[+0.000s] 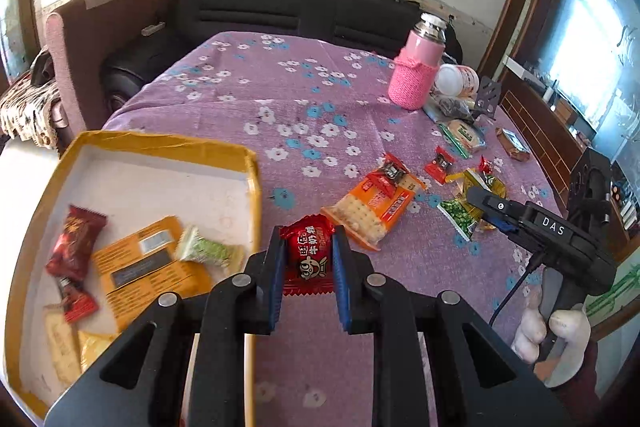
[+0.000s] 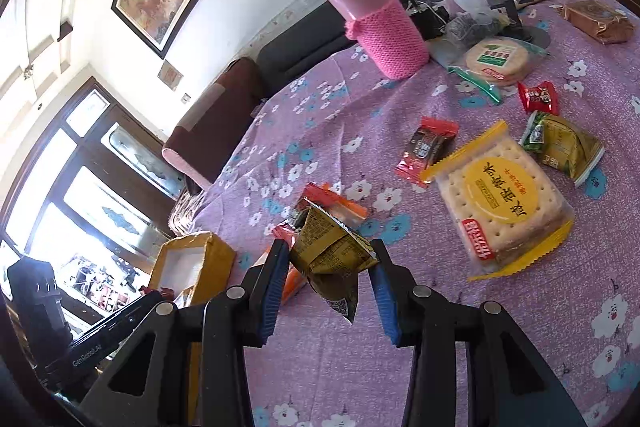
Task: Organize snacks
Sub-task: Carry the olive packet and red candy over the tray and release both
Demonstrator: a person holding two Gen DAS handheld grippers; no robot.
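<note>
partly done: several snacks lie in the shallow yellow cardboard box [image 1: 240, 155]. left tool [image 1: 306, 259] pinches a red candy wrapper [image 1: 307, 253]; right tool [image 2: 330, 263] pinches an olive foil packet [image 2: 330, 255]. other packets remain on the purple floral surface [image 1: 304, 75].

Black grippers [image 1: 306, 267], blue pads [image 1: 341, 279], silver screws, white glove [image 1: 560, 331].

Left tool [image 1: 307, 259] clamped on a wrapper, right tool [image 2: 332, 275] gripping another, both angled downward

box [image 1: 160, 143] snacks perhaps motion-blurred
</note>
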